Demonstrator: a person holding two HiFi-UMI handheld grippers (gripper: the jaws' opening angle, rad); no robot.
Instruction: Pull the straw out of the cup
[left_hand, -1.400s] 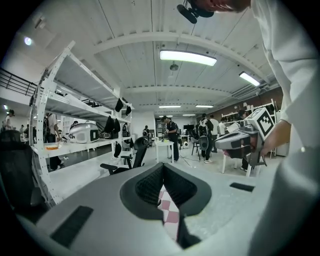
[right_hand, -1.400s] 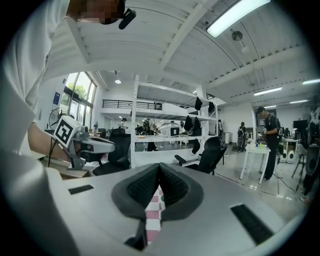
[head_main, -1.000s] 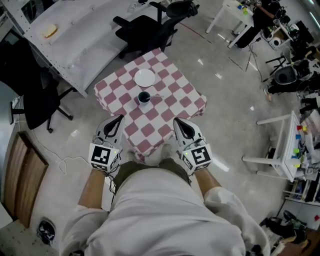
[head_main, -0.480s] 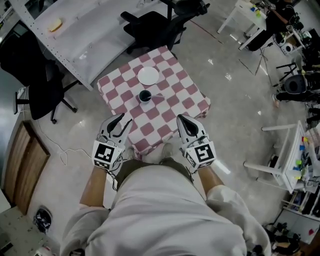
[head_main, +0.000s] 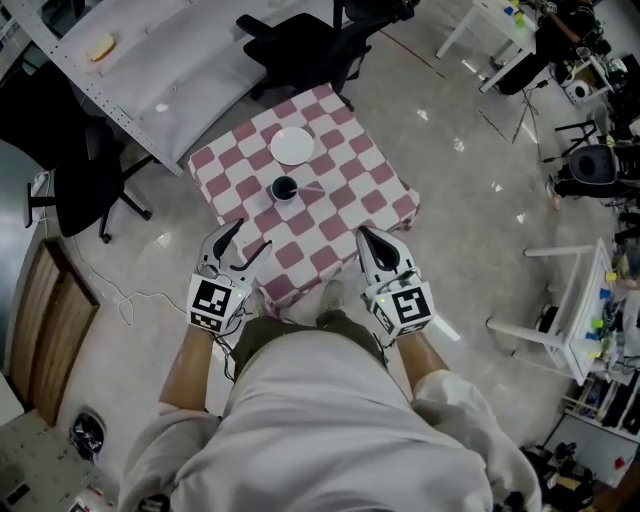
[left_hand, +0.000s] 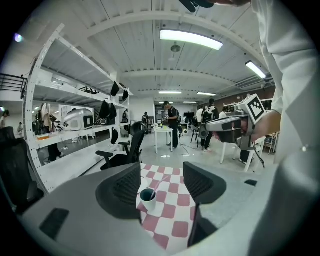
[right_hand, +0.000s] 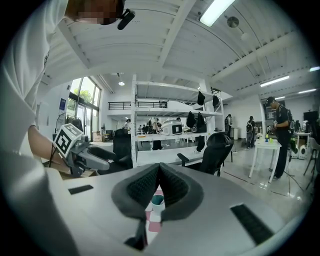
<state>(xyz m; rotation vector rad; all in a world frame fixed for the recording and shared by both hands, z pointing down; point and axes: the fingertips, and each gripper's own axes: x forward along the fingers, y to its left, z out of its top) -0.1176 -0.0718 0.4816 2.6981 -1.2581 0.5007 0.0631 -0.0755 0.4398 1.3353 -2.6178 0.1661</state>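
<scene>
**Both grippers held short of the table, cup and straw untouched**

The left gripper's (left_hand: 161, 185) two dark ribbed jaws stand wide apart and are opening, with nothing gripped between them. Through the gap, farther off, shows the small white cup with a dark inside (left_hand: 148, 196). The right gripper's (right_hand: 159, 172) jaws are pressed together at the tips and hold nothing; the cup (right_hand: 157, 201) shows just below the point where they meet.

From the head view, the left gripper (head_main: 250, 238) and the right gripper (head_main: 366, 235) hang side by side at the near edge of the small table covered in a red-and-white chequered cloth (head_main: 340, 215). Each is held in one of the person's hands, and neither touches the cloth.

The cup (head_main: 285, 188) stands upright near the middle of the table, well apart from both grippers. The thin pale straw (head_main: 306, 186) is in it, leaning out over the rim to the right. A round white plate (head_main: 292, 146) lies just beyond the cup.

Behind the table stand a black office chair (head_main: 290, 55) and a long grey workbench (head_main: 170, 80).
</scene>
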